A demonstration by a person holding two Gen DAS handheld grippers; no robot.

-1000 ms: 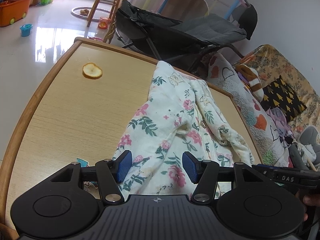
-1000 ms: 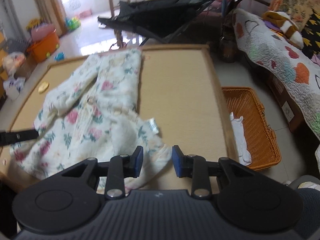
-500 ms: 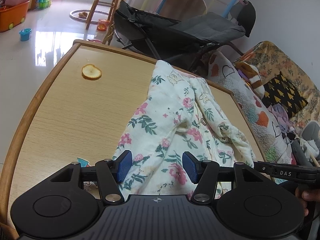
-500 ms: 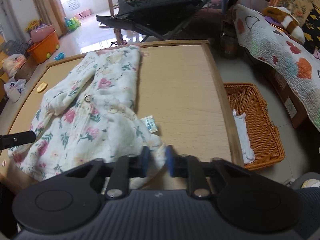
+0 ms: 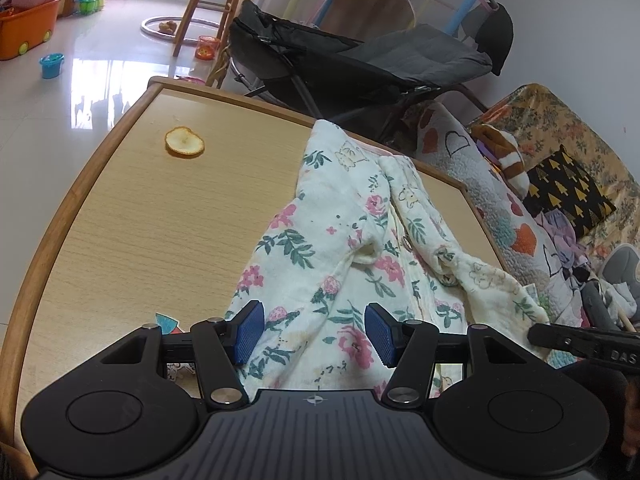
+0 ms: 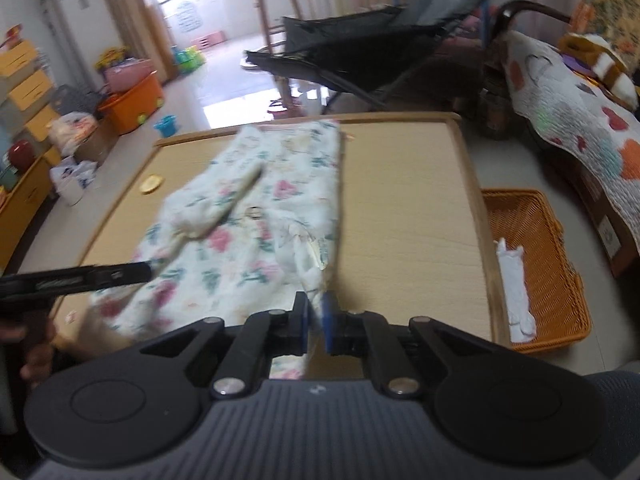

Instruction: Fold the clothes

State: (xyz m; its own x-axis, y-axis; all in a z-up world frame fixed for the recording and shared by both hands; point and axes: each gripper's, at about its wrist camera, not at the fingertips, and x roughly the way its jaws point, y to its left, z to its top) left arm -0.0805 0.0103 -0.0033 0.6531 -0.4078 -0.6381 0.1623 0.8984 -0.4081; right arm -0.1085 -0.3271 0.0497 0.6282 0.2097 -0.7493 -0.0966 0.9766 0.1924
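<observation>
On wood-grain table (image 5: 132,216), crumpled floral garment (image 5: 340,240), R gripper (image 6: 316,318) pinching its corner, L gripper (image 5: 312,332) released.

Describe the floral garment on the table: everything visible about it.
The floral garment is cream, soft crinkled cotton by its look, printed with pink flowers and green leaves. It lies rumpled and part-folded on the wooden table. The right gripper pinches its near corner, lifted; the left gripper stands open over its hem.

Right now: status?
Right gripper shut on floral garment corner. Left gripper open over it. Orange peel on table, clear of garment.
</observation>
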